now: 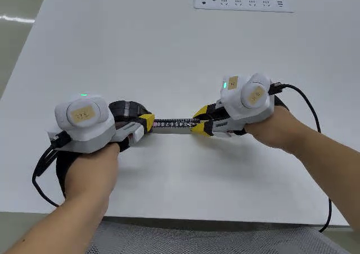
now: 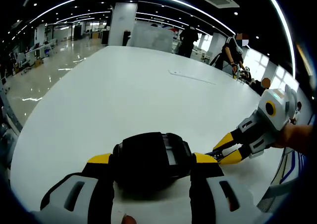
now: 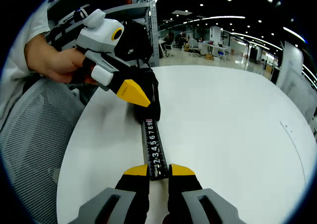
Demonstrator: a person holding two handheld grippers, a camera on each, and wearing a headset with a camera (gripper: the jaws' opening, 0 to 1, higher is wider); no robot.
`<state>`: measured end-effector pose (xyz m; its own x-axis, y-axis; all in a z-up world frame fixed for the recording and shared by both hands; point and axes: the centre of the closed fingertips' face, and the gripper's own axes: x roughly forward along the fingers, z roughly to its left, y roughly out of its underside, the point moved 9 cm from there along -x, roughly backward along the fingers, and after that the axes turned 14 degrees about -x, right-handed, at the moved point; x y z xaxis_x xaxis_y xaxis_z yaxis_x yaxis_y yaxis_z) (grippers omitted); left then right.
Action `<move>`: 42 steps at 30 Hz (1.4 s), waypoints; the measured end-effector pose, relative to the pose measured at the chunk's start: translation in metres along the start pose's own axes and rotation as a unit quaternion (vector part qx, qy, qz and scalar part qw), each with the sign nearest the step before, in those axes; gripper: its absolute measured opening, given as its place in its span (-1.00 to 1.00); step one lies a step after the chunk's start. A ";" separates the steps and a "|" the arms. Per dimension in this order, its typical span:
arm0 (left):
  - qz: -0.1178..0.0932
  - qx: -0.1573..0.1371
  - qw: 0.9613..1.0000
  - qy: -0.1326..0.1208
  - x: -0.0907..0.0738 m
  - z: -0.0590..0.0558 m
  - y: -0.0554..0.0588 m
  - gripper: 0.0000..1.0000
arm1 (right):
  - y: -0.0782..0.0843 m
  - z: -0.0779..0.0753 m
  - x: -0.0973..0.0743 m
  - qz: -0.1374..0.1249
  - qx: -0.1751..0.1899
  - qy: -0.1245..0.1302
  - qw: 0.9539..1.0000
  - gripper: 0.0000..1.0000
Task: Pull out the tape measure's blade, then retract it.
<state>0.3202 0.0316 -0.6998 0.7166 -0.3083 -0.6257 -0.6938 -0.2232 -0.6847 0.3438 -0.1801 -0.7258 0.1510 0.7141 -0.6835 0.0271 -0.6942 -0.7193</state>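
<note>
A black tape measure case (image 1: 127,111) (image 2: 151,157) (image 3: 144,87) rests on the white table, clamped between the yellow-tipped jaws of my left gripper (image 1: 142,125) (image 2: 152,159). A short length of black blade (image 1: 172,122) (image 3: 154,152) with white numbers runs out of the case toward the right. My right gripper (image 1: 199,121) (image 3: 158,171) is shut on the blade's free end. In the left gripper view the right gripper (image 2: 229,148) reaches in from the right at the blade's tip.
The white table (image 1: 169,51) stretches far beyond the work. A white power strip (image 1: 243,4) lies at its far edge. A mesh chair back (image 1: 208,240) stands under the near edge. People stand past the far side of the table in the left gripper view.
</note>
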 end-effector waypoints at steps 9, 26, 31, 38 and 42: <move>0.000 -0.001 1.000 0.001 0.000 0.000 0.000 0.14 | -0.013 -0.001 0.018 -0.015 -0.001 -0.002 1.000 -0.80; -0.003 0.004 1.000 0.000 -0.001 0.000 0.000 0.15 | -0.029 0.000 0.043 -0.039 0.006 -0.002 0.999 -0.80; -0.002 0.003 1.000 0.001 -0.001 0.000 0.000 0.15 | -0.036 0.000 0.051 -0.046 0.005 -0.001 0.999 -0.79; -0.004 0.003 1.000 0.000 0.000 0.000 0.000 0.15 | -0.040 0.000 0.057 -0.053 0.007 0.003 0.999 -0.79; -0.006 0.001 1.000 0.000 0.000 0.000 0.001 0.16 | -0.040 0.000 0.057 -0.053 0.011 0.006 0.999 -0.77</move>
<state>0.3202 0.0316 -0.7006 0.7248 -0.3050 -0.6177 -0.6851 -0.2250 -0.6928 0.3509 -0.1120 -0.7359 0.1604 0.7817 -0.6027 0.0222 -0.6133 -0.7895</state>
